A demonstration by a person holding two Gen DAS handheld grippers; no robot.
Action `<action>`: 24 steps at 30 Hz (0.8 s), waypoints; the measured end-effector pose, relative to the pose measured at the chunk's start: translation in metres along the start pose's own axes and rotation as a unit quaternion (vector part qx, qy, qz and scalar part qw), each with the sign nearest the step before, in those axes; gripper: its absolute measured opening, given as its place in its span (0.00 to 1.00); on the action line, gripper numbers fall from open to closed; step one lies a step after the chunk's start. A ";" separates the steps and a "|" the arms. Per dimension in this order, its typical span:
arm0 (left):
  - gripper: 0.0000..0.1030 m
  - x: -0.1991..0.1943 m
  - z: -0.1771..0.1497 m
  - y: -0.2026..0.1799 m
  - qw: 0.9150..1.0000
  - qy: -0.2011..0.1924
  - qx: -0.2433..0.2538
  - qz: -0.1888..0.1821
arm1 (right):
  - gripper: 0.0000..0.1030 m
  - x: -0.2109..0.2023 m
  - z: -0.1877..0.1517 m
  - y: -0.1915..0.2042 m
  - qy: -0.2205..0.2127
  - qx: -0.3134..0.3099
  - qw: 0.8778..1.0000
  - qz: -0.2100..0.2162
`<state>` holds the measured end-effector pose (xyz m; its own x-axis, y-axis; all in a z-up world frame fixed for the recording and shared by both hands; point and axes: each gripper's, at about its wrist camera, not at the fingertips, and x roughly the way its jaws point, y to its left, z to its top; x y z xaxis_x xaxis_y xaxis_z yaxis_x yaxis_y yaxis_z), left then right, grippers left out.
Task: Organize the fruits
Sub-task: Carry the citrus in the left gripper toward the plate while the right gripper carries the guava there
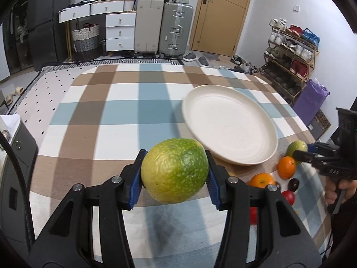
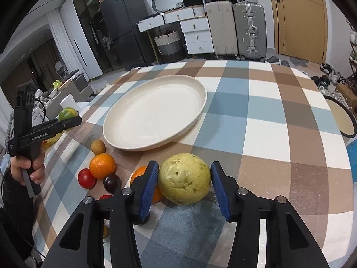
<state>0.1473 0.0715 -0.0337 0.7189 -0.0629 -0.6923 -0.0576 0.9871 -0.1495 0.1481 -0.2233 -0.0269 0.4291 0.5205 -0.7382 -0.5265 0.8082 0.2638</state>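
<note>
Green fruit [image 1: 175, 170]: round, mottled green and yellow-green, pebbled peel with pale flecks; held above the table, at 7 o'clock from the plate in the left wrist view.
Left gripper [image 1: 175, 176]: black arms, ribbed blue pads pressed on both sides of the green fruit, clamped on it.
Yellow fruit [image 2: 184, 175]: pale yellow, round, bumpy skin with dark specks and dents; resting on the table at 5 o'clock from the plate.
Right gripper [image 2: 183, 185]: blue pads stand either side of the yellow fruit with a gap at each side, not gripping.
Plate [image 2: 196, 84]: wide, shallow, cream, matte, raised rim, nothing in it.
Oranges [image 2: 102, 165]: glossy, dimpled peel; at 7 o'clock from the plate, one half hidden behind the right gripper's left pad.
Small fruits: a brown round one [image 2: 98, 146], a red one [image 2: 86, 178], a dark purple one [image 2: 112, 183], clustered by the oranges.
Table [image 2: 267, 116]: cloth checked in blue, brown and white.
</note>
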 end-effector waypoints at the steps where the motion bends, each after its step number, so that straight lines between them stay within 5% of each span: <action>1: 0.44 0.000 0.000 -0.005 1.000 0.000 0.002 -0.003 | 0.47 0.000 -0.001 -0.001 -0.001 0.004 1.000 0.002; 12: 0.45 0.009 0.016 -0.052 0.999 0.000 0.029 -0.026 | 0.47 -0.005 -0.001 -0.002 -0.012 0.012 1.000 0.014; 24: 0.45 0.030 0.024 -0.080 0.999 -0.001 0.038 -0.023 | 0.47 -0.009 0.039 0.024 -0.064 -0.005 0.997 0.046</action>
<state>0.1900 -0.0058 -0.0255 0.7203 -0.1075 -0.6852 0.0276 0.9916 -0.1266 0.1598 -0.1975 0.0098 0.4683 0.6236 -0.6259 -0.5744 0.7532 0.3206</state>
